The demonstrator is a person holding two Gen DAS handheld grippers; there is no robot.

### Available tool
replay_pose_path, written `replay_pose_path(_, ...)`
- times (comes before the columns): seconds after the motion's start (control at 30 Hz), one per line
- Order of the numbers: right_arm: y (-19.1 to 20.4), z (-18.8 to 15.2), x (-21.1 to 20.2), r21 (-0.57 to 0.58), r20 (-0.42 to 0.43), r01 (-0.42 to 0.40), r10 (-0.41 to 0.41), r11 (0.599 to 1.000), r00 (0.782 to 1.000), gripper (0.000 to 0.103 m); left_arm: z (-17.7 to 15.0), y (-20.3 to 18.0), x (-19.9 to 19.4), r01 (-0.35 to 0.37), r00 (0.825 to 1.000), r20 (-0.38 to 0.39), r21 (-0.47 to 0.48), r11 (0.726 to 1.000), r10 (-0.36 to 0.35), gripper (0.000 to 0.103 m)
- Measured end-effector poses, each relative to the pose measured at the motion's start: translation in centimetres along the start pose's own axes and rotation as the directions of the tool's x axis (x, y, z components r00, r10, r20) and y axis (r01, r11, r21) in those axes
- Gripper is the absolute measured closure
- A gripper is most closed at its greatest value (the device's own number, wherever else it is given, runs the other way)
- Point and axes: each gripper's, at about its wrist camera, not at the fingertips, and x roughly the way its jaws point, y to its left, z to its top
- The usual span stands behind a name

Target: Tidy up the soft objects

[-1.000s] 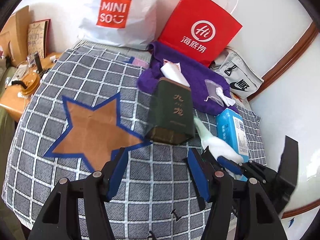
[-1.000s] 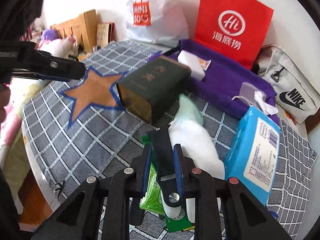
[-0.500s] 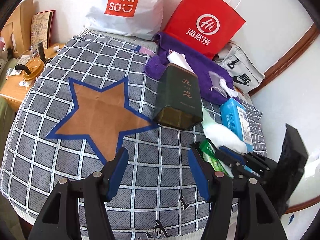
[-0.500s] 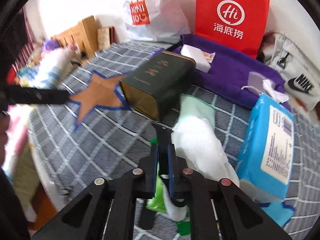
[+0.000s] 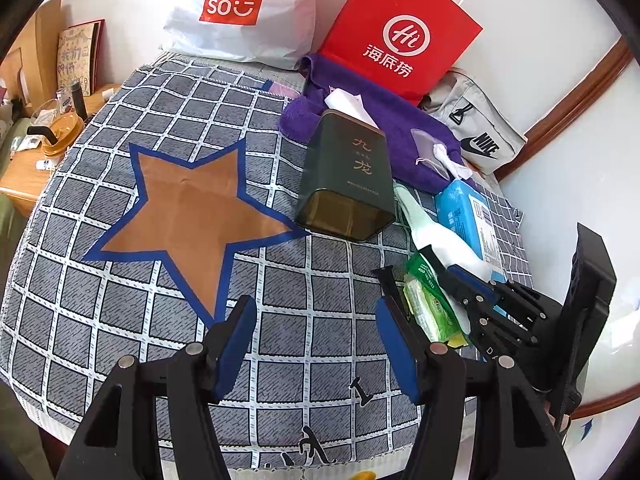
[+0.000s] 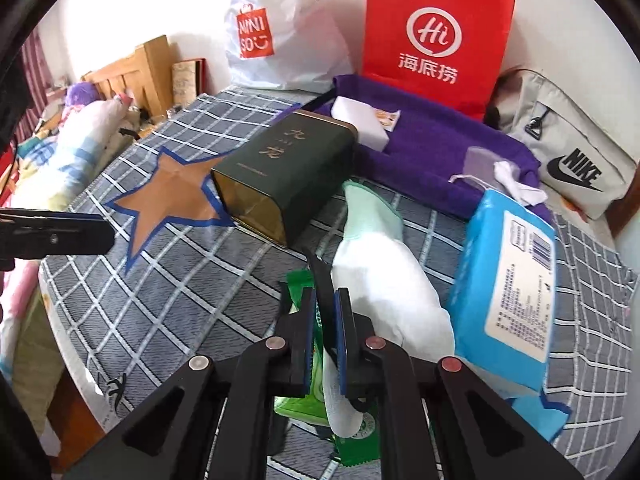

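Right wrist view: right gripper [image 6: 325, 296] pinching thin black strip [image 6: 320, 276] above green tissue pack [image 5: 428, 312], near right beside white sock [image 6: 384, 288]. Probably light, squashy, slick-wrapped; best pinched across middle. Left gripper [image 5: 312, 312] half-open, empty.

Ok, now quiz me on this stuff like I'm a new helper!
1. Which shape is on the checked cloth? A star, B heart, C circle.
2. True or false: the right gripper is wide open.
3. What lies between the tin and the blue pack?

Key:
1. A, the star.
2. False: it is shut on a black strip.
3. The white sock.
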Motion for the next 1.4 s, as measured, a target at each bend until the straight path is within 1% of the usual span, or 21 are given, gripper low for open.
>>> replay_pose_path(0.1, -0.4, -0.1, 0.2, -0.002, -0.018, 0.048, -0.048, 0.999, 0.999, 0.094, 0.1, 0.1, 0.1, 0.002, 1.0, -0.001, -0.002, 1.0, -0.002, 0.043)
replay_pose_path(0.17, -0.7, -0.2, 0.2, 0.006, -0.022, 0.062, -0.062, 0.998, 0.998, 0.094, 0.1, 0.1, 0.1, 0.0, 1.0, -0.002, -0.001, 1.0, 0.0, 0.043)
replay_pose_path(0.23, -1.0, -0.1, 0.3, 0.017, -0.025, 0.049, -0.048, 0.999, 0.999, 0.094, 0.1, 0.2, 0.3, 0.004, 1.0, -0.005, -0.005, 1.0, -0.004, 0.043)
replay_pose_path(0.37, -0.5, 0.1, 1.7, -0.008, -0.052, -0.016, 0.015, 1.0, 0.999, 0.094, 0.1, 0.0, 0.8, 0.007, 1.0, -0.02, -0.003, 1.0, -0.007, 0.043)
replay_pose_path(0.4, -0.3, 0.1, 1.8, -0.016, -0.044, -0.016, 0.015, 1.0, 0.999, 0.095, 0.0, -0.1, 1.0, 0.003, 1.0, -0.025, 0.0, 1.0, -0.003, 0.043)
replay_pose_path(0.43, -0.2, 0.1, 1.6, -0.019, -0.031, -0.013, 0.012, 1.0, 0.999, 0.099, -0.1, -0.2, 1.1, 0.002, 1.0, -0.028, 0.001, 1.0, -0.002, 0.043)
replay_pose_path(0.5, -0.1, 0.1, 0.2, -0.007, 0.017, -0.03, 0.03, 1.0, 0.999, 0.1, -0.3, -0.3, 1.5, -0.001, 0.999, -0.033, 0.002, 1.0, 0.001, 0.043)
replay_pose_path(0.57, -0.4, 0.0, -1.9, 0.021, 0.09, -0.082, 0.08, 0.996, 0.993, 0.1, -0.4, -0.6, 2.1, -0.004, 0.999, -0.045, 0.0, 1.0, 0.004, 0.043)
replay_pose_path(0.63, -0.7, -0.1, -3.5, 0.037, 0.134, -0.099, 0.093, 0.994, 0.987, 0.1, -0.4, -1.2, 2.8, -0.006, 0.998, -0.058, 0.008, 1.0, 0.006, 0.043)
replay_pose_path(0.73, -1.7, -0.8, -5.4, 0.052, 0.168, -0.079, 0.069, 0.996, 0.983, 0.1, -0.6, -2.7, 3.6, 0.009, 0.998, -0.065, 0.035, 0.999, -0.007, 0.043)
replay_pose_path(0.83, -3.5, -2.2, -6.8, 0.09, 0.173, -0.036, 0.02, 0.995, 0.985, 0.1, -0.7, -4.4, 4.6, 0.03, 0.997, -0.071, 0.072, 0.997, -0.025, 0.043)
replay_pose_path(0.93, -5.9, -4.3, -7.8, 0.145, 0.163, -0.016, -0.008, 0.989, 0.987, 0.1, -0.9, -6.0, 5.6, 0.039, 0.995, -0.091, 0.111, 0.993, -0.029, 0.045)
replay_pose_path(1.0, -7.3, -5.8, -8.2, 0.18, 0.158, 0.014, -0.042, 0.984, 0.987, 0.1, -1.2, -6.9, 6.4, 0.022, 0.995, -0.104, 0.139, 0.99, -0.008, 0.045)
replay_pose_path(1.07, -8.7, -7.1, -8.2, 0.212, 0.147, 0.023, -0.055, 0.977, 0.988, 0.1, -1.6, -7.8, 7.2, -0.009, 0.993, -0.113, 0.168, 0.986, 0.029, 0.045)
replay_pose_path(1.17, -10.3, -9.0, -7.7, 0.255, 0.128, 0.024, -0.058, 0.967, 0.99, 0.1, -2.6, -8.6, 8.0, -0.041, 0.99, -0.126, 0.198, 0.979, 0.067, 0.045)
replay_pose_path(1.37, -12.0, -11.3, -6.2, 0.295, 0.098, 0.031, -0.062, 0.955, 0.993, 0.1, -5.1, -10.4, 9.4, -0.066, 0.983, -0.147, 0.281, 0.957, 0.111, 0.043)
replay_pose_path(1.4, -12.2, -11.6, -6.0, 0.3, 0.095, 0.028, -0.058, 0.954, 0.994, 0.1, -5.5, -10.8, 9.6, -0.087, 0.983, -0.132, 0.295, 0.951, 0.13, 0.042)
